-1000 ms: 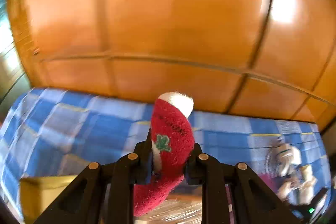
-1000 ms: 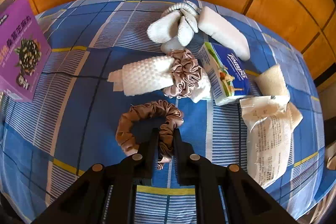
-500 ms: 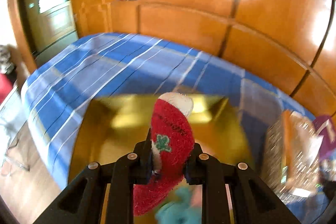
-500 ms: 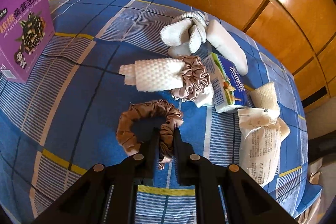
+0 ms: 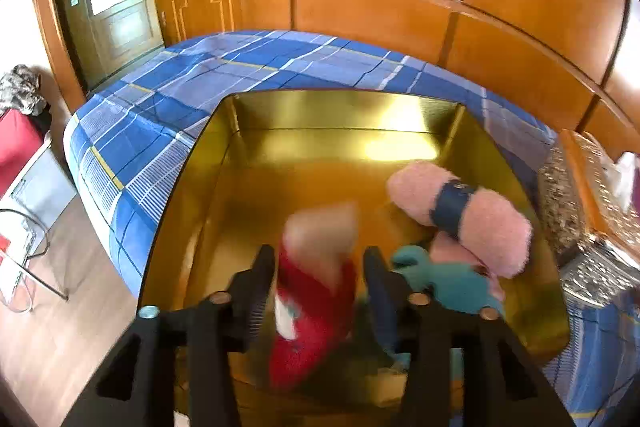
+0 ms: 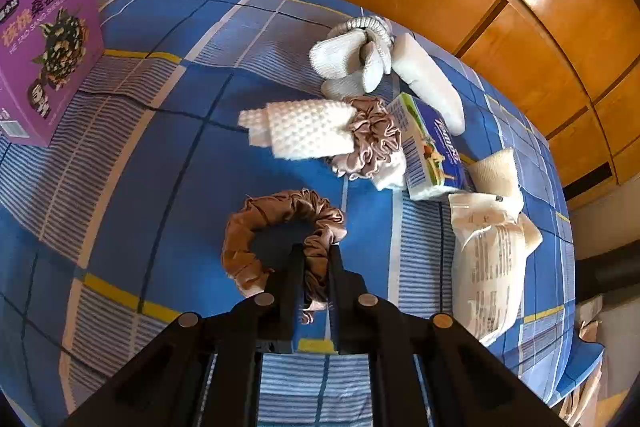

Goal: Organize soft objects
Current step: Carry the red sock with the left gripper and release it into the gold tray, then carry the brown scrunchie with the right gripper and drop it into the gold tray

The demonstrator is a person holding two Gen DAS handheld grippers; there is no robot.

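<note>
Left gripper (image 5: 318, 263) over the gold box (image 5: 344, 107), shiny metallic walls, square. Jaws have just been opening, now released; the fuzzy red sock (image 5: 312, 311) with white cuff sits blurred between them, pads not pressing. In the box at right: one pink fluffy roll (image 5: 492, 223) with a dark band, one teal plush piece (image 5: 452, 283).

Right gripper (image 6: 314, 263) clenched on the brown satin scrunchie (image 6: 256, 227), a gathered ring, over the blue plaid bed (image 6: 160, 155). Farther off: one paler scrunchie (image 6: 376, 139) touching a white waffle-textured cloth (image 6: 308, 135), a bundle of white knit socks (image 6: 352, 59), one tissue pack (image 6: 432, 155), one crinkled white bag (image 6: 492, 267). Purple carton (image 6: 48, 39) far left.
</note>
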